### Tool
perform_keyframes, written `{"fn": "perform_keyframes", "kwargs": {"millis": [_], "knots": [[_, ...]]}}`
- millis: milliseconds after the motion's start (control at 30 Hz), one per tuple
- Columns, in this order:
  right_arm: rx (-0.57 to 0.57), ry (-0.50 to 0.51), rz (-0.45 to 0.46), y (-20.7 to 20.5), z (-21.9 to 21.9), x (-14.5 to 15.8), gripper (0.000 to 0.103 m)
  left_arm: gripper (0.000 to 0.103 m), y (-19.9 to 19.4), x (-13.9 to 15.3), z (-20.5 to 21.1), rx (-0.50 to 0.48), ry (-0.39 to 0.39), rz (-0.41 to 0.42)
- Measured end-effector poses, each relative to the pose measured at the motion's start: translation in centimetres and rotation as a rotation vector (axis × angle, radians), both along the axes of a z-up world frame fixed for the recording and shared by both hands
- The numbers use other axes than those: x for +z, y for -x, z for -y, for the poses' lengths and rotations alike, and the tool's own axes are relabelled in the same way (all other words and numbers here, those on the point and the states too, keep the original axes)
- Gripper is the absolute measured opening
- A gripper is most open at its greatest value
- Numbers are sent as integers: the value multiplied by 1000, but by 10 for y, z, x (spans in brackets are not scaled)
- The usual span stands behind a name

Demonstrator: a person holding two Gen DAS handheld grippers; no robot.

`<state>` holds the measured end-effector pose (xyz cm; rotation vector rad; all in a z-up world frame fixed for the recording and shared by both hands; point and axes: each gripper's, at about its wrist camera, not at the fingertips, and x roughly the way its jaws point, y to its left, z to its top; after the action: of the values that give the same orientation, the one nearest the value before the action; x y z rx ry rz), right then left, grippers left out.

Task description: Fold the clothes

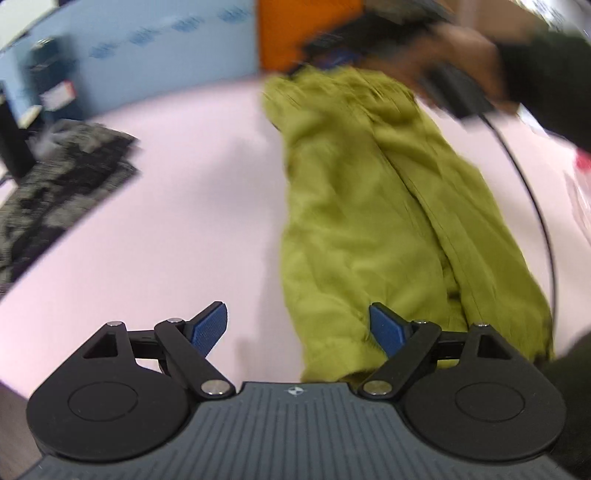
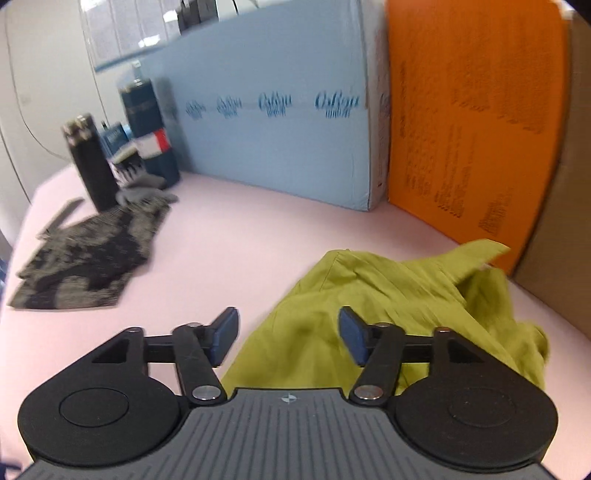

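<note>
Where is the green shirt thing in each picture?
Left wrist view: the green garment runs from the top middle down the right half, ending beside the left claw, which is open.
Right wrist view: the green garment lies crumpled at the lower right, under and beyond the open right claw.
Shared landmark: the orange board behind the garment, at the top in the left view.

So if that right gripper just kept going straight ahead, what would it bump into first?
Most likely the green garment: the open right gripper points over its crumpled near part on the pink table. Depth is hard to judge; aimed higher, it would meet the blue box behind.
</note>
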<state>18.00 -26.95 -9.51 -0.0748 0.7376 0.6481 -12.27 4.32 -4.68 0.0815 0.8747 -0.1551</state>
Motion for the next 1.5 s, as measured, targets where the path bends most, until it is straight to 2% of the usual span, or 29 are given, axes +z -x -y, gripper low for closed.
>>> {"fn": "perform_keyframes", "kwargs": {"millis": [100, 233, 267, 400, 467, 533, 567, 633, 733, 833, 933, 1000, 1167, 1267, 1333, 1433, 1500], "knots": [[-43, 0, -20, 3, 18, -6, 69, 82, -3, 21, -3, 23, -4, 70], [-101, -1, -48, 6, 43, -14, 73, 84, -11, 50, 1, 22, 44, 150], [-116, -1, -55, 7, 49, -15, 72, 84, -16, 54, 3, 26, 64, 148], [-174, -2, -82, 10, 73, -23, 72, 84, -39, 49, 19, 41, 112, 81], [-156, -66, -54, 17, 75, -9, 73, 84, -52, 38, 32, 14, 122, 34], [-124, -90, -8, 19, 73, 5, 75, 84, -64, 22, 52, -24, 100, -36], [-111, -92, 14, 17, 72, 12, 79, 84, -67, 14, 62, -42, 76, -77], [-95, -102, 54, 12, 71, 24, 80, 84, -70, -5, 79, -70, 26, -154], [-75, -140, 71, -10, 74, 32, 80, 87, -64, -26, 86, -67, -9, -213], [-63, -173, 65, -38, 71, 30, 80, 88, -56, -33, 84, -45, -2, -206], [-56, -234, 15, -71, 63, 20, 80, 93, -53, -36, 85, -39, -17, -203], [-74, -232, -21, -93, 55, 8, 80, 97, -52, -37, 90, -40, -38, -204], [-145, -149, -120, -133, 43, -33, 79, 97, -50, -38, 91, -24, -42, -199], [-132, -88, -119, -136, 38, -47, 87, 97, -49, -37, 92, -20, -45, -197], [-109, -71, -101, -133, 35, -44, 86, 96, -49, -35, 91, -23, -41, -189], [-114, -257, -63, -111, 60, -24, 86, 90, -44, -20, 87, -22, -22, -115], [-111, -338, -25, -83, 78, -9, 86, 90, -42, -7, 81, -4, -20, -48]]}}
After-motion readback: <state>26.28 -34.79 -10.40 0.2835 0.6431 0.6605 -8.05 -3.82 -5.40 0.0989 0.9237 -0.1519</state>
